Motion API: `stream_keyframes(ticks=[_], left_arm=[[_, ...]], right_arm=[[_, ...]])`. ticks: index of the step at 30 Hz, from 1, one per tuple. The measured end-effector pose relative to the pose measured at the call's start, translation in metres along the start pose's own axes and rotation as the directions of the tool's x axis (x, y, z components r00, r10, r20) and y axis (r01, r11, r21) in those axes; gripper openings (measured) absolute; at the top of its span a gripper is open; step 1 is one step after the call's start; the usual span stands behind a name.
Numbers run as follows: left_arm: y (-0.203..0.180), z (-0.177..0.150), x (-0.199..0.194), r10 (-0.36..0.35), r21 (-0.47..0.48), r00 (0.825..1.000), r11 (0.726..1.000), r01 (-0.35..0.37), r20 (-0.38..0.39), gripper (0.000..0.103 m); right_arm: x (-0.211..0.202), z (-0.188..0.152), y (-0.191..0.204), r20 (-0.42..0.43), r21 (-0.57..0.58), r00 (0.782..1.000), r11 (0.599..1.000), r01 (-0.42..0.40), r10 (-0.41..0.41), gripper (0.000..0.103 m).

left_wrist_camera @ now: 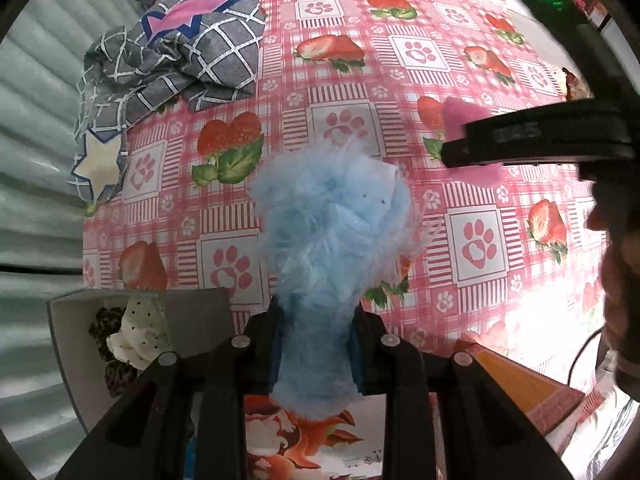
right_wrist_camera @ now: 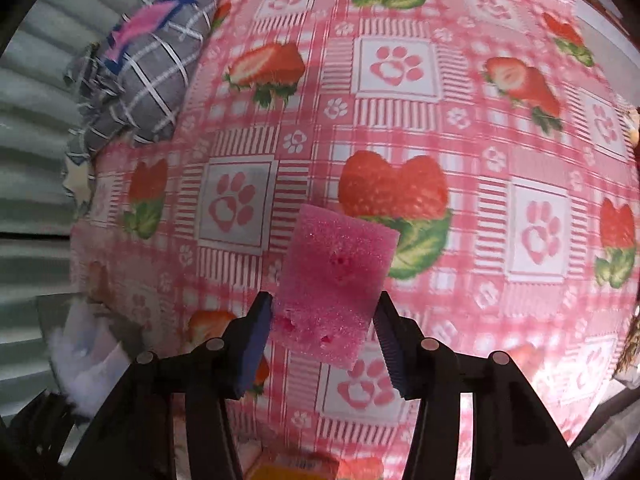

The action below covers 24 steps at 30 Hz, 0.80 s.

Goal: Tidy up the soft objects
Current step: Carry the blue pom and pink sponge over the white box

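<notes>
- The left gripper [left_wrist_camera: 316, 344] is pointed down at the table, and its jaws are nearly closed on a fluffy light-blue plush toy [left_wrist_camera: 332, 240]. The narrow lower part of the toy is squeezed between the blue pads, and the loose upper part hangs free above the cloth, so it seems to be held for carrying.
- At about 8 o'clock from the left gripper, a grey storage box [left_wrist_camera: 132, 332] is seen with a white dotted fabric piece [left_wrist_camera: 140, 332] already inside. It is judged to be the place where the soft things are collected.
- The right gripper [right_wrist_camera: 326, 326] is also pointed down. A pink sponge [right_wrist_camera: 338, 280] stands between its fingers; the left pad touches the sponge edge, but at the right pad a contact cannot be confirmed. A firm hold is therefore not yet certain.
- In the left wrist view, the same sponge is seen at 2 o'clock, partly hidden under the black body of the right gripper.
- The strawberry and paw-print tablecloth [right_wrist_camera: 400, 64] lies under everything, and a grey checked pillow [left_wrist_camera: 192, 64] rests at 11 o'clock on the table edge, well apart from both tools.
- A soft grip is enough for both things, since they deform easily.
</notes>
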State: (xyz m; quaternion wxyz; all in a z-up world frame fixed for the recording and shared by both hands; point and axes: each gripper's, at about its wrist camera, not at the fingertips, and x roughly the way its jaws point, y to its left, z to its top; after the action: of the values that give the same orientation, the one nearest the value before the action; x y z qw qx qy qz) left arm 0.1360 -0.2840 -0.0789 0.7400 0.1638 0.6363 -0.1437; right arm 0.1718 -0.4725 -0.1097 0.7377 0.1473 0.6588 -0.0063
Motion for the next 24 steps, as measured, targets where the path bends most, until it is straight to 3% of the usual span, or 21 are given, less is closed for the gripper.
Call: stream_keyframes(ticks=[6,19,24], left_arm=[[-0.003,-0.009,-0.018,-0.025,0.022,0.999,0.999,0.024,0.035,0.03],[-0.001,-0.042,-0.051,-0.05,0.078,0.994,0.996,0.043,0.092,0.03],[0.001,-0.054,-0.061,-0.06,0.094,0.993,0.994,0.05,0.102,0.03]], right_arm=[[-0.045,-0.028,-0.006,0.027,-0.004,1.0,1.0,-0.011,0.011,0.053],[-0.085,-0.083,-0.003,0.082,0.059,0.996,0.998,0.01,-0.015,0.053],[-0.104,-0.094,0.016,0.117,0.038,0.993,0.999,-0.007,0.003,0.053]])
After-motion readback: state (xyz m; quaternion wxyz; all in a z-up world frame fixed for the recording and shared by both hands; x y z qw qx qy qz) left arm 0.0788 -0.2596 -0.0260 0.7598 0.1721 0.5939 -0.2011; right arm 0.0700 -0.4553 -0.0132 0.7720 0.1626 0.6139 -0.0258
